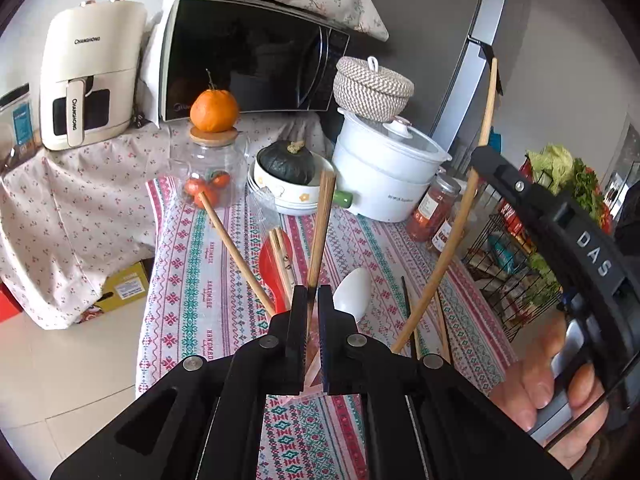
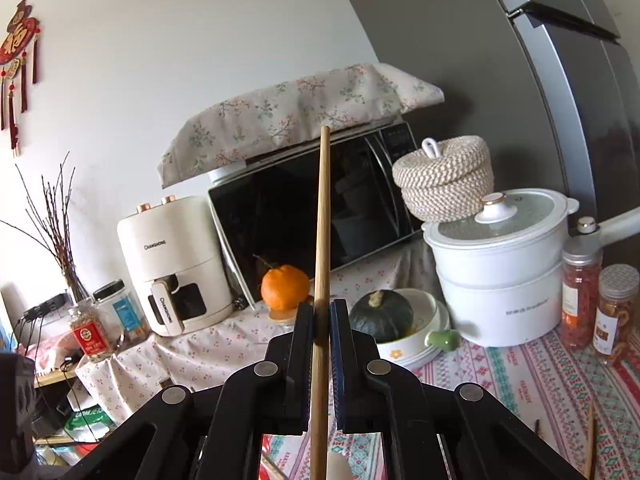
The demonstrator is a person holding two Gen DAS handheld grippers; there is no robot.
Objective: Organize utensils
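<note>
The left gripper (image 1: 313, 294) has its fingers (image 1: 298, 312) pinching the dark-tipped end of a pair of bamboo chopsticks (image 1: 321, 224), which rise from the grip and lean slightly away, above the patterned tabletop (image 1: 192, 264). The right gripper (image 2: 321, 312) has its fingers (image 2: 304, 332) closed on a long light wooden stick (image 2: 322, 216), probably a long cooking chopstick or a handle; it stands almost upright in the right wrist view, and from the left wrist view the same stick (image 1: 460, 220) crosses the right side of the frame in a tall curve.

Just beyond the left fingers, loose utensils lie on the cloth: a red spoon (image 1: 270, 268), a white spoon (image 1: 354, 292), another wooden chopstick (image 1: 236, 256) angled to the left, and a short pair beside the red spoon. A dark thin chopstick (image 1: 407, 300) lies further right. Behind them sit a bowl holding a green squash (image 1: 286, 162), a glass jar (image 1: 208, 176) with an orange on its lid, and a white electric pot (image 1: 384, 176).

The step in hand looks like gathering: both grippers carry sticks lifted off the cloth, with the spoons not yet collected. No holder or tray is visible, so where the sticks belong cannot be told. The next move likely calls for bringing the two held items together, ends aligned, without sweeping the spoons below.
</note>
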